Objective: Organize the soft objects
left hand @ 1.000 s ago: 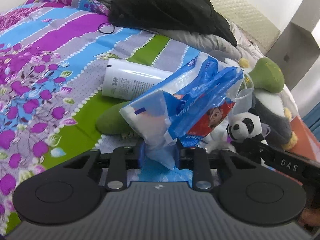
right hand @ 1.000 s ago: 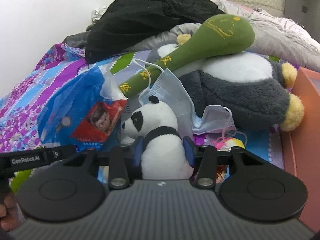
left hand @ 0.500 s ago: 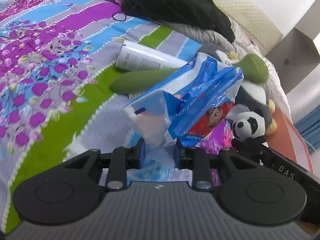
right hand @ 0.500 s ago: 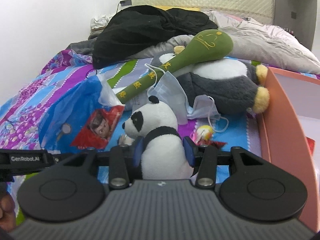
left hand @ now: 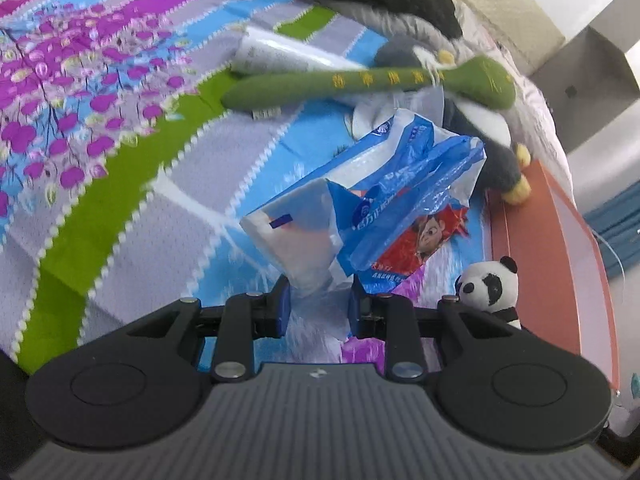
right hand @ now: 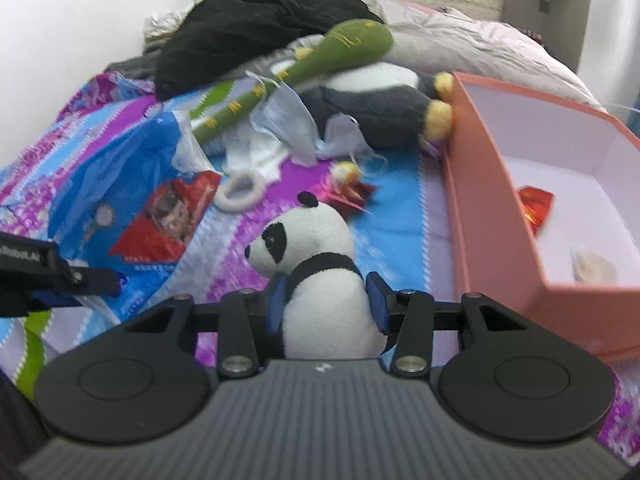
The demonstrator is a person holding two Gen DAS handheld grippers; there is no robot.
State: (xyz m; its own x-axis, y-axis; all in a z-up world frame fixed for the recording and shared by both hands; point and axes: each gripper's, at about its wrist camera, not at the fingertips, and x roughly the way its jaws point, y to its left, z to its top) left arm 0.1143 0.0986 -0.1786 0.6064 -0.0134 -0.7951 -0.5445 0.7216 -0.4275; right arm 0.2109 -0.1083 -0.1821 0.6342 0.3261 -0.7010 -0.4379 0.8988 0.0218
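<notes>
Nearest the right gripper (right hand: 326,300), the 2 blue pads were clamped on the waist of the small panda toy (right hand: 318,276), which sat squarely between the jaws. It stood upright, long axis rising out of the jaws, face turned to their left; gripping low on the body probably kept the head clear and the toy steady for carrying. Just right of those jaws and beyond them the pink box (right hand: 492,216) lay open, likely the place meant for it.

The left gripper (left hand: 318,306) was closed on the bottom corner of the blue tissue pack (left hand: 360,208), pinching thin plastic rather than the bulk. The pack slanted up and away to the right of the jaws. Farther out, past both jaws, the green plush club (left hand: 360,82) lay across the grey penguin toy (right hand: 376,116) on the bedspread (left hand: 100,120).
</notes>
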